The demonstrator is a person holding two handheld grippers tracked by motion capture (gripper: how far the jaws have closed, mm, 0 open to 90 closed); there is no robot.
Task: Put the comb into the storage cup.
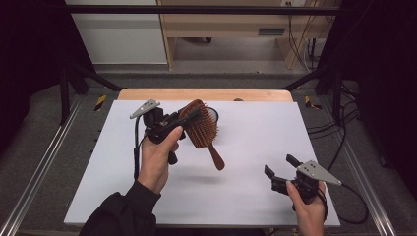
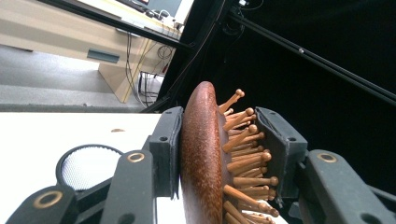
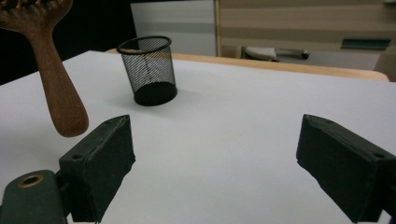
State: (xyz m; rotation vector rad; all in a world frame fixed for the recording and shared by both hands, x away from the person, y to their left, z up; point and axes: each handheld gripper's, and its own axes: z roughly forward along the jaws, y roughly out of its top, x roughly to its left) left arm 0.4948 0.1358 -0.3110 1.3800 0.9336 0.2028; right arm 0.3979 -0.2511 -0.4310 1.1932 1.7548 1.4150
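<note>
Left gripper (image 1: pixel 189 118) is clamped across the head of the wooden hairbrush (image 1: pixel 202 129): in the left gripper view one pad lies flat on the smooth brown back (image 2: pixel 201 158), the other presses into the peg bristles (image 2: pixel 245 154). The brush is held clear of the white table (image 1: pixel 246 191); its shadow lies on the sheet below. Long axis runs from the gripped head down and toward the person, handle (image 1: pixel 215 157) hanging free and slanting toward the right hand's side. Right gripper (image 1: pixel 282 169) is released, jaws spread wide with nothing between them, low over the table near the person's edge, well apart from the brush. From that gripper the handle end (image 3: pixel 63 107) hangs up and to the left, ahead of its left jaw and not touching it. The black mesh cup (image 3: pixel 148 70) stands upright farther out, beyond the handle; from the left gripper it sits just behind and beside the brush head, its round rim (image 2: pixel 88 163) below the jaws. Judgement: the coming move turns on brush-over-cup alignment, and the left hand is by far the nearer arm. The handle's free end points away from the cup, so the brush would probably need swinging handle-down over the rim. Whether the head already overlaps the rim is hard to tell from the high view, since the brush covers part of the cup there.
</note>
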